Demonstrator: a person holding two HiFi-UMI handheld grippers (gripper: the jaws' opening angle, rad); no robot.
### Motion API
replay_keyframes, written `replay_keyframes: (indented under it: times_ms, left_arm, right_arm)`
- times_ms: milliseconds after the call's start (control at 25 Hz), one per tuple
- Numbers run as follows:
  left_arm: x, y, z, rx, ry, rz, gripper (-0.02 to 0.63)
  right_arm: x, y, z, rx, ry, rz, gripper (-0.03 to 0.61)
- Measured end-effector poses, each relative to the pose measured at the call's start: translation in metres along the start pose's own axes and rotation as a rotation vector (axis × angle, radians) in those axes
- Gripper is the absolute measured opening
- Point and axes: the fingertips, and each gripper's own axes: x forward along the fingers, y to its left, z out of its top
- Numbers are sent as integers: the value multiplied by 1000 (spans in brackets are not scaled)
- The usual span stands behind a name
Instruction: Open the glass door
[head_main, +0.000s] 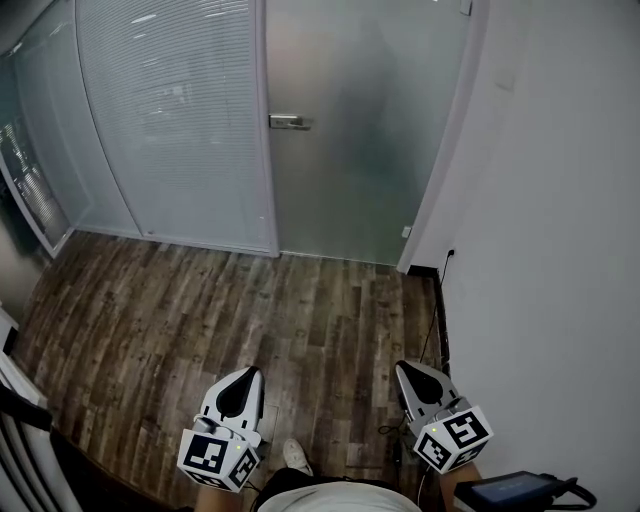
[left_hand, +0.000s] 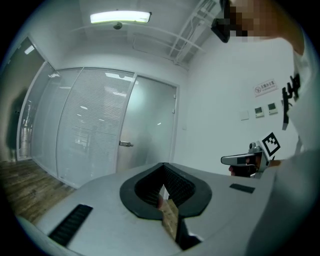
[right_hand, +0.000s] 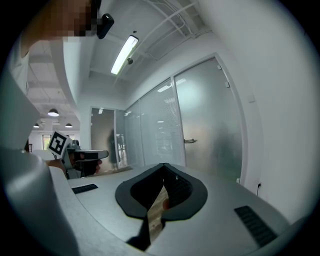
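Left claw (head_main: 241, 380) and right claw (head_main: 411, 372) are closed and empty, well back from the handle (head_main: 288, 122) on the door (head_main: 365, 150). The handle lies level, and the left claw looks slightly nearer to it.

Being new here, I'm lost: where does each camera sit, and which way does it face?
Head view: on the person's head, looking down at the floor and glass door; left gripper and right gripper show.
Left gripper view: on the left gripper, facing the door over its shut jaws; right gripper shows.
Right gripper view: on the right gripper, facing the door; left gripper shows.
Shared: all see the door handle.
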Motion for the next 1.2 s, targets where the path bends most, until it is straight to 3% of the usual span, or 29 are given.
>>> replay_keyframes:
  times_ms: [360, 520, 640, 1200]
  left_arm:
    - [38, 76, 9, -9, 9, -25, -2]
    - [56, 91, 6, -17, 22, -41, -2]
    - [65, 95, 12, -15, -16, -62, -2]
    - [200, 108, 23, 15, 28, -59, -2]
  right_arm:
    - [74, 4, 13, 6, -26, -62, 2]
    - [95, 4, 11, 6, -5, -59, 2]
    - [102, -1, 2, 10, 11, -66, 2]
    - [205, -119, 26, 43, -2, -61, 2]
